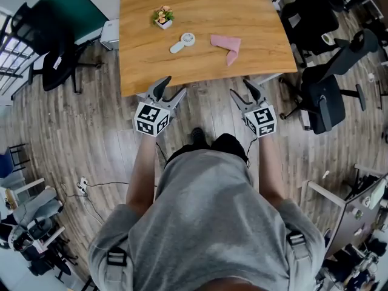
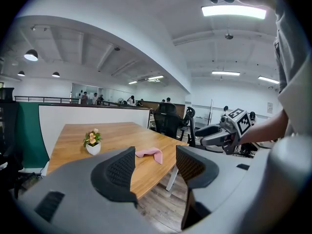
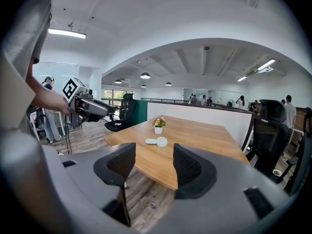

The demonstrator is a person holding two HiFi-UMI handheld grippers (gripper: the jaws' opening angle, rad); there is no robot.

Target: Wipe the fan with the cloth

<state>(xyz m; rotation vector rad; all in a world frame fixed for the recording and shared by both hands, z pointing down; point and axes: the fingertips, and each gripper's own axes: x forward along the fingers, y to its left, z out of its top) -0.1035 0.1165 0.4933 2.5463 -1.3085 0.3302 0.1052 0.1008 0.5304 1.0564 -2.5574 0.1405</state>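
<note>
A small white hand-held fan (image 1: 182, 42) lies on the wooden table (image 1: 200, 65), with a pink cloth (image 1: 226, 45) to its right. The fan (image 3: 157, 141) also shows in the right gripper view, and the cloth (image 2: 150, 153) in the left gripper view. Both grippers hover over the floor short of the table's near edge. My left gripper (image 1: 169, 90) is open and empty, its jaws aimed toward the table. My right gripper (image 1: 247, 90) is also open with nothing between its jaws.
A small potted plant (image 1: 162, 16) stands on the table behind the fan. Black office chairs (image 1: 324, 96) sit to the right of the table and another chair (image 1: 56, 62) to the left. A white box (image 1: 110, 34) stands at the table's left edge. Cables trail on the wood floor.
</note>
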